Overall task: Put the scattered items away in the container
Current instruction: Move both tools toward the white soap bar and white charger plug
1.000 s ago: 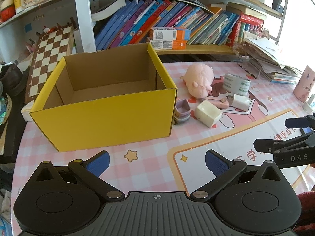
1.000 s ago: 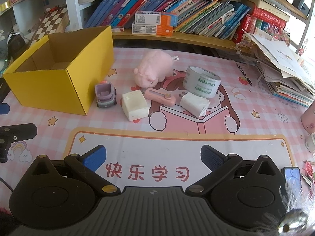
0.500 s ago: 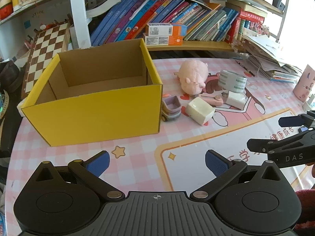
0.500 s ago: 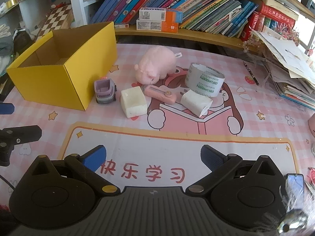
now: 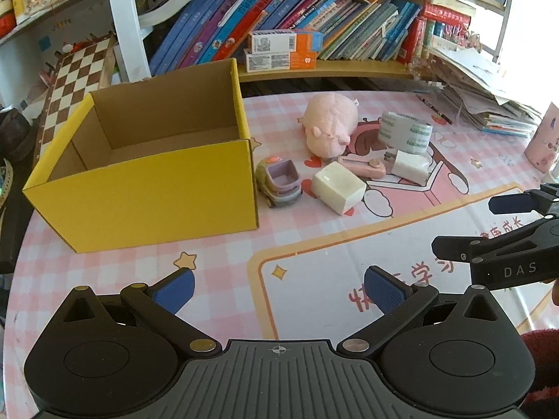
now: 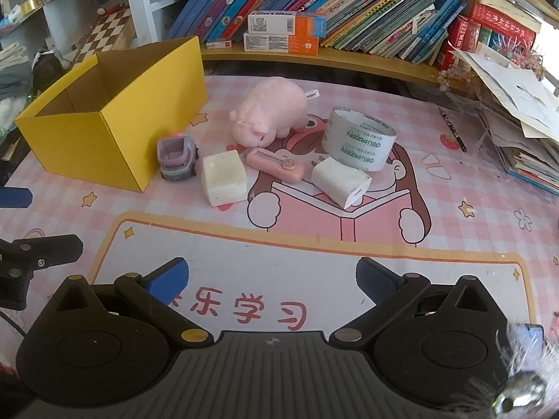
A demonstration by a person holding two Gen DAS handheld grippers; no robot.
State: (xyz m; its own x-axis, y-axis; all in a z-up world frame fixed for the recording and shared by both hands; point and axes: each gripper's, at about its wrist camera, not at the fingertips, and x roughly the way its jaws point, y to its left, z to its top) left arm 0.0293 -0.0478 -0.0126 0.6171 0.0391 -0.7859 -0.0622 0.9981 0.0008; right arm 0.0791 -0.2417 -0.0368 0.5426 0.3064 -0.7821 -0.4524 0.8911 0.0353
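Six items ahead of our fingers | both grippers [image 5: 277,288] [image 6: 270,279] spread, empty | risk: nudging box [image 5: 146,188] aside.

A row of leaning books [image 5: 314,21] fills the shelf behind the worktop [image 5: 223,279]. Left of the books a chessboard [image 5: 77,73] stands propped; right of them, loose papers [image 5: 489,97] pile up. Two orange-and-white cartons [image 5: 283,50] lie stacked before the books.
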